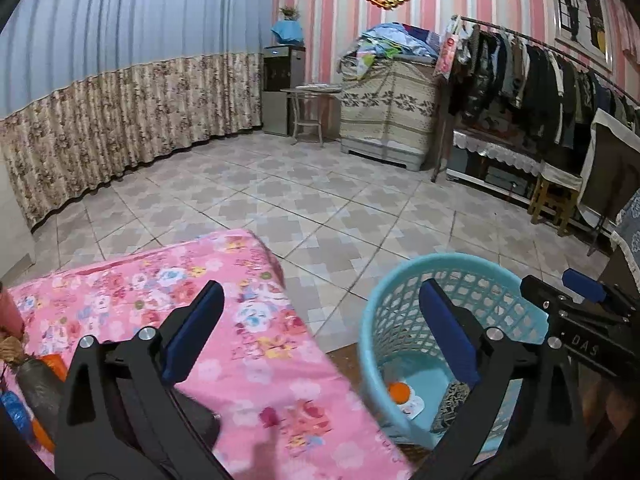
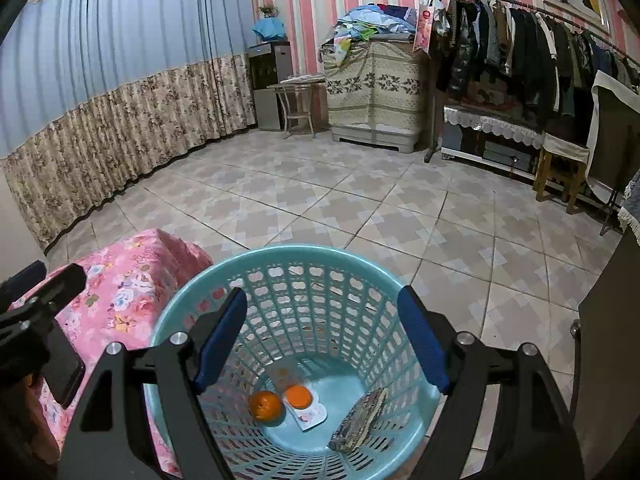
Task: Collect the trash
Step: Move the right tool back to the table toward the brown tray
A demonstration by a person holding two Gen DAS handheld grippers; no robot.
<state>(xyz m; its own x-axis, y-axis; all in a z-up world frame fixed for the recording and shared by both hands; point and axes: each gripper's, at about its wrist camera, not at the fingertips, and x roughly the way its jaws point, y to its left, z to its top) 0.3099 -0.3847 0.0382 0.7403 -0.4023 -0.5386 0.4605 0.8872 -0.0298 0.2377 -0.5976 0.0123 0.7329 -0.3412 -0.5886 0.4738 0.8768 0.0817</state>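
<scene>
While the right gripper (image 2: 320,344) is held with jaws released over the basket (image 2: 192,300), remaining trash (image 1: 36,384) is seen at the bed's (image 1: 248,320) near-left edge, nearer the left gripper (image 1: 320,336), likewise released.

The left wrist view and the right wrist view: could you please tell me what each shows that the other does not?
Only the left wrist view shows the items at the pink cloth's left edge: an orange piece and a blue object. Only the right wrist view shows the whole orange fruit lying in the basket. Both show the basket, the orange-topped packet, the patterned pouch and the tiled floor.
</scene>
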